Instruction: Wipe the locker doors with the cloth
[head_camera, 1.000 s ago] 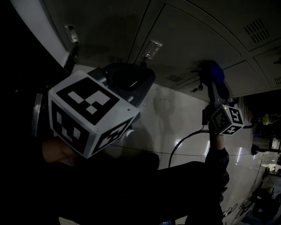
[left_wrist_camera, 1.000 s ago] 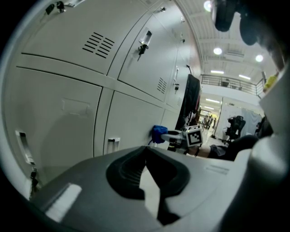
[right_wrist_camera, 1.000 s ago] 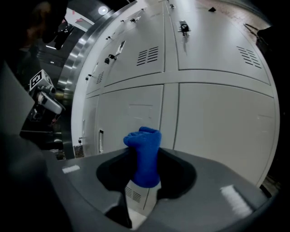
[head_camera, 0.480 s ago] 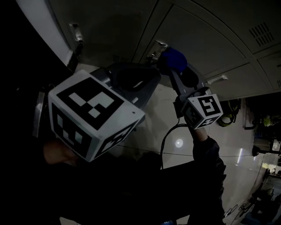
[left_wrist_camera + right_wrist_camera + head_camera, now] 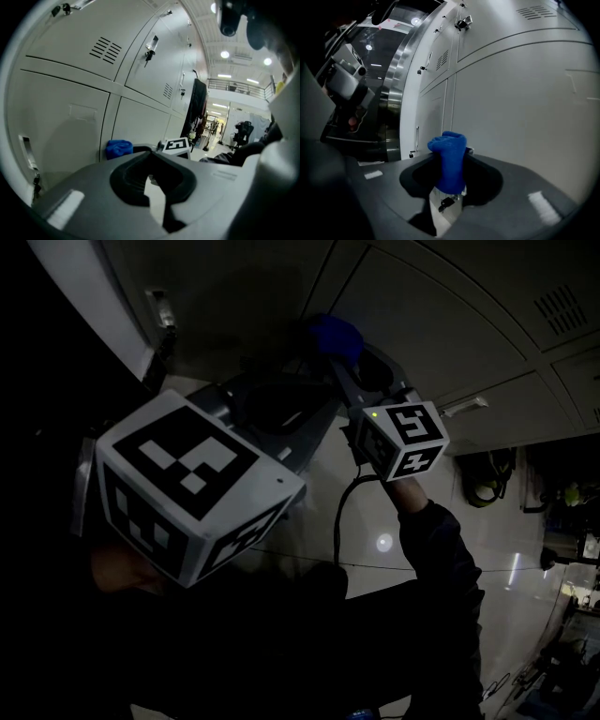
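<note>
Nearest, the left gripper (image 5: 152, 180) hangs short of the locker doors (image 5: 70, 117), its jaws apart and empty. Farther in, the right gripper (image 5: 449, 190) pinches the blue cloth (image 5: 450, 159), raised close to the doors beside a seam; contact is unclear.

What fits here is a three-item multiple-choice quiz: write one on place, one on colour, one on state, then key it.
1. Where is the cloth?
A) between the right gripper's jaws
B) on the floor
C) on a door handle
2. What colour is it?
A) red
B) blue
C) white
3. How do the locker doors stand?
A) wide open
B) removed
C) shut
Key: 1 A, the right gripper view shows jaws clamped on it; 2 B, blue in every view; 3 C, doors lie flush.
</note>
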Available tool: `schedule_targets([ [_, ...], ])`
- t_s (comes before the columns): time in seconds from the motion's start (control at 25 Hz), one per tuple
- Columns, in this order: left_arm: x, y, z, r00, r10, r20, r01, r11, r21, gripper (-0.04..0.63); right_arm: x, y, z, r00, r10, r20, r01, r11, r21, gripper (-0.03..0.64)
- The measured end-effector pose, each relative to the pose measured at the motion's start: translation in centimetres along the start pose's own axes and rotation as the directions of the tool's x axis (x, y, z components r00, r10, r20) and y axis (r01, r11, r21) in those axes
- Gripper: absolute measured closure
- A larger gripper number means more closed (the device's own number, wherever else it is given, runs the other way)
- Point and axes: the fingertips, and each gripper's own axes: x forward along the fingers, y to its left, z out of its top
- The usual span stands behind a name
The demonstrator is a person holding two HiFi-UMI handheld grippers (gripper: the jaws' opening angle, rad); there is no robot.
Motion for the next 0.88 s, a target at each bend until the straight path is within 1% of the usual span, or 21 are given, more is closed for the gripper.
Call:
schedule_targets([
  [0.16,0.0,-0.1,-0.2,1.000,-0.003,-0.006,0.003,1.000,-0.006,0.615,-1.4,-1.3,-0.5,1.000,-0.030,-0.001,0.030,1.000,0.007,0.485],
  [0.32,0.0,-0.4,-0.1,1.000,-0.010,-0.009,0.010,1.000,0.003,0.615,-3.1,-3.1,-0.9,0.998,-0.067,0.000,0.067,0.997,0.030,0.483],
  [0.52,0.0,-0.3,-0.4,1.000,-0.002,-0.015,0.002,1.000,-0.001,0.615,-5.7,-5.5,-1.7,0.994,-0.113,-0.006,0.113,0.993,0.038,0.482],
  [0.88,0.2,-0.4,-0.5,1.000,-0.007,-0.022,0.007,1.000,-0.004,0.615,-10.7,-10.0,-3.3,0.976,-0.216,-0.039,0.217,0.975,0.037,0.480],
])
